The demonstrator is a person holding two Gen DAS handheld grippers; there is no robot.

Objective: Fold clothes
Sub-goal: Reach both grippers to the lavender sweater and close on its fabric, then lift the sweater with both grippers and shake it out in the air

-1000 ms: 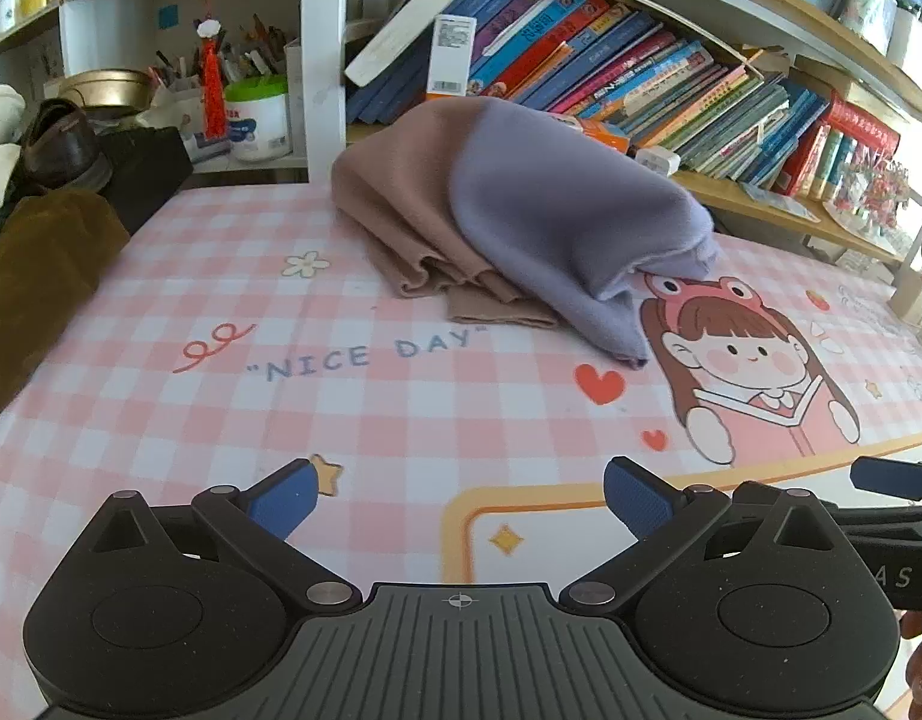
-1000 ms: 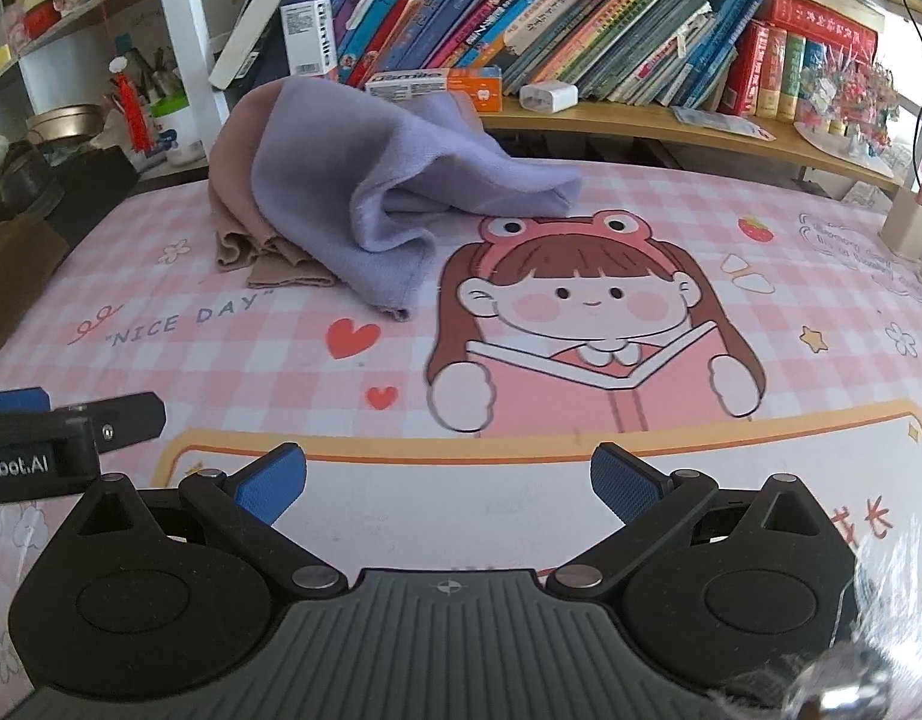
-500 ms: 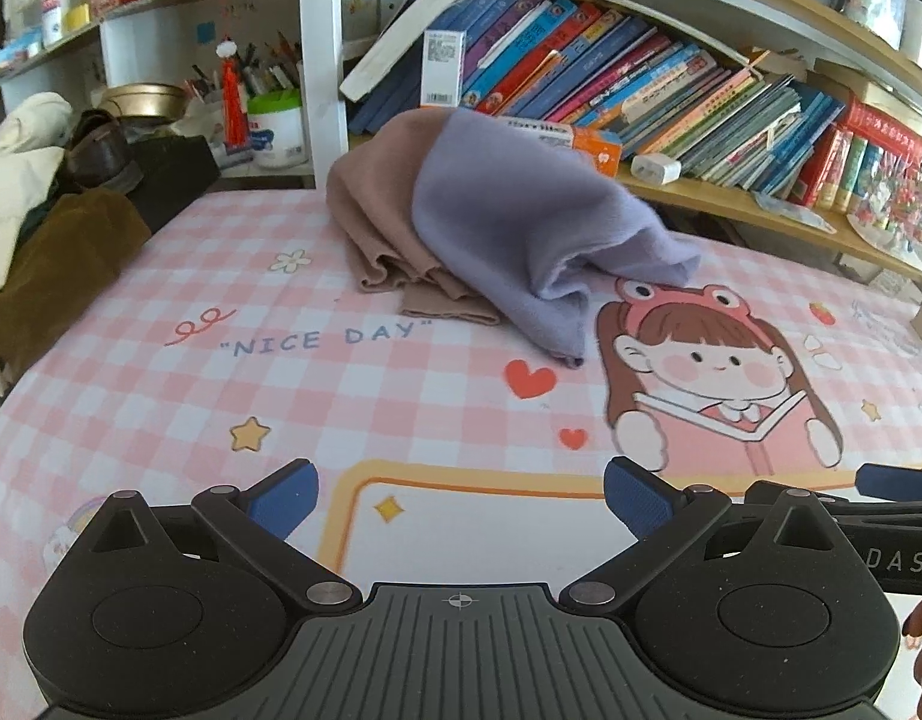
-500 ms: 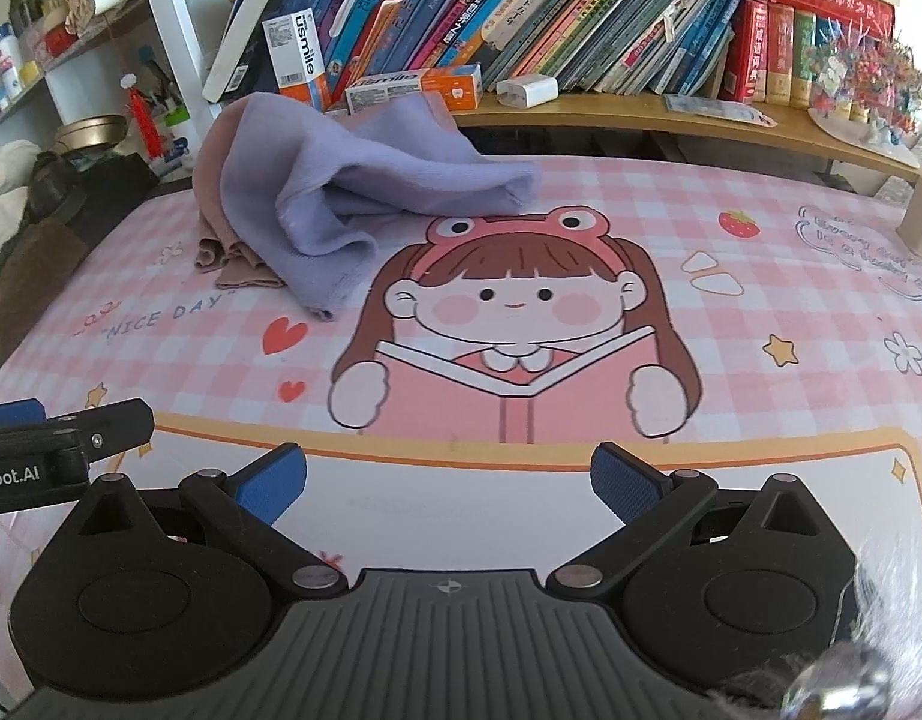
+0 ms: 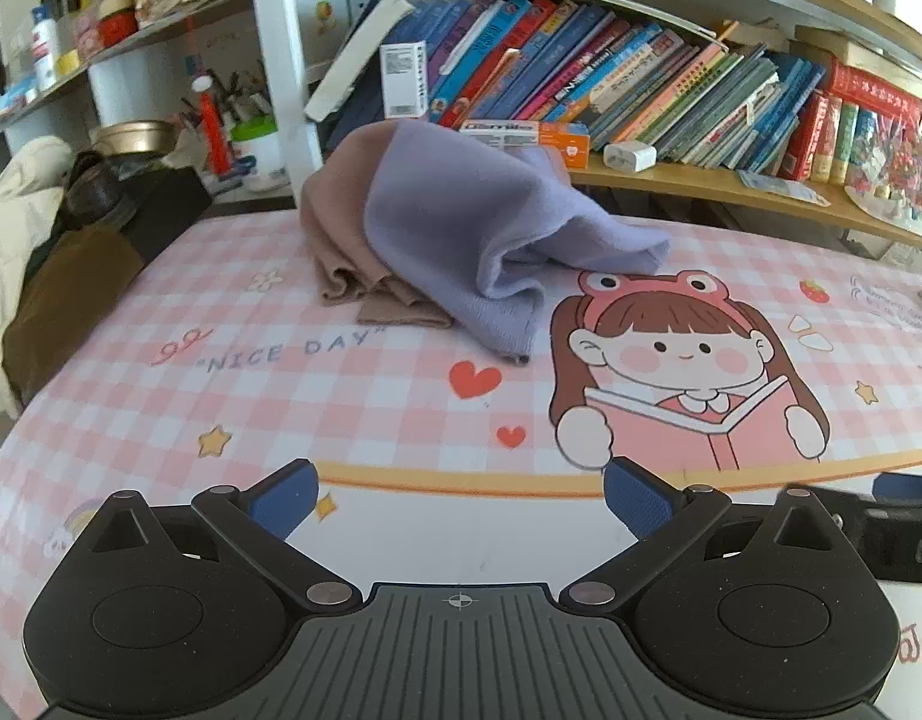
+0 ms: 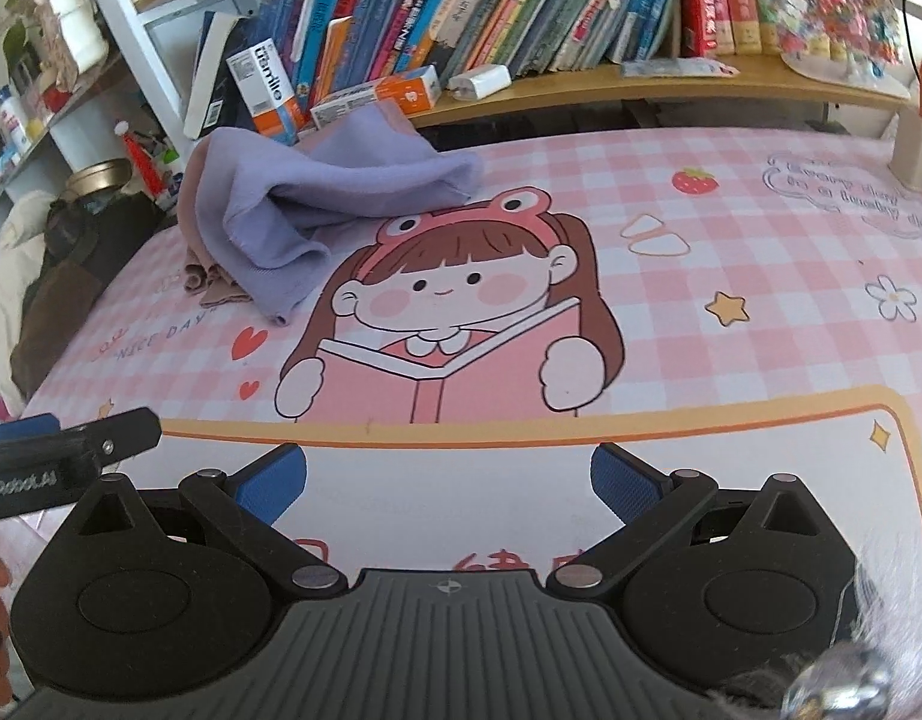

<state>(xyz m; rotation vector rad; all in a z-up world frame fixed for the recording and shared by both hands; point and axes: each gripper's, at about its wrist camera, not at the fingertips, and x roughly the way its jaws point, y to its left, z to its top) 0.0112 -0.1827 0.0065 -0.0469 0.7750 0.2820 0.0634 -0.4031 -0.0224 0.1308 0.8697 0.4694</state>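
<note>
Change: over the last second both my grippers have drawn back from the clothes toward the near edge of the table (image 5: 161, 408); the heap itself has not shifted.
Left gripper (image 5: 458, 495): jaws spread, empty.
Right gripper (image 6: 449, 480): jaws spread, empty.
Clothes: purple garment (image 5: 478, 228) draped over tan garment (image 5: 341, 222), bunched at the table's far edge by the bookshelf (image 5: 670, 180), well apart from both grippers.
Meaning: the heap lies rumpled, not flat-folded; I judge folding remains.

The desk (image 5: 401, 420) lies bare from its near edge up to the clothes (image 5: 461, 240) heaped at the far edge. Behind them a shelf (image 5: 730, 192) of books (image 5: 640, 90) closes the back; dark clutter (image 5: 71, 252) crowds the left edge.
</note>
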